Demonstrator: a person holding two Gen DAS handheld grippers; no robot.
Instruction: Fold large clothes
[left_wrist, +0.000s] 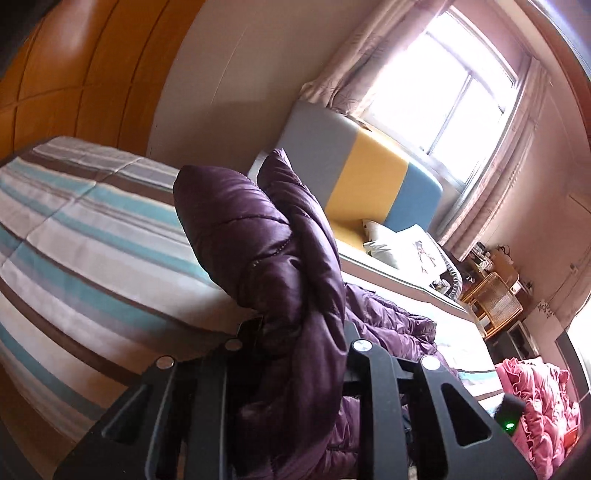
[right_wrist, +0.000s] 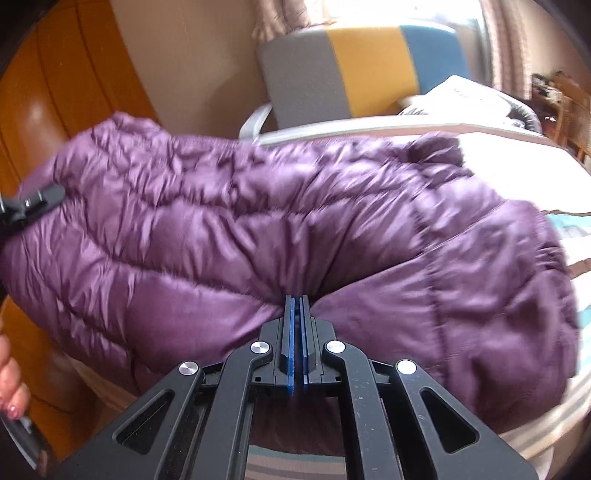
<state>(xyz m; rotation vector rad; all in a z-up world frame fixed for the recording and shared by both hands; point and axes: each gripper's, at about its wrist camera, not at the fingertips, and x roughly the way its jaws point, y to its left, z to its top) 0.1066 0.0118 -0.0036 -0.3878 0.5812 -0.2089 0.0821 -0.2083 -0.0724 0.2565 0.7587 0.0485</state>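
Note:
A purple quilted puffer jacket (right_wrist: 258, 221) is held up over the bed. In the right wrist view my right gripper (right_wrist: 297, 301) is shut on a pinch of its fabric, the blue pads pressed together. The left gripper (right_wrist: 33, 203) shows at that view's left edge, gripping the jacket's other end. In the left wrist view the jacket (left_wrist: 266, 240) bulges up between the fingers of my left gripper (left_wrist: 295, 332), which is shut on it; the fingertips are buried in fabric. The rest of the jacket trails down onto the bed.
A striped bedspread (left_wrist: 81, 229) covers the bed. A grey, yellow and blue headboard (left_wrist: 365, 173) stands at the far end, with a pillow (left_wrist: 406, 247). A pink garment (left_wrist: 539, 398) lies at the right. Orange wardrobe doors (right_wrist: 55, 92) are at the left, a window (left_wrist: 454, 85) beyond.

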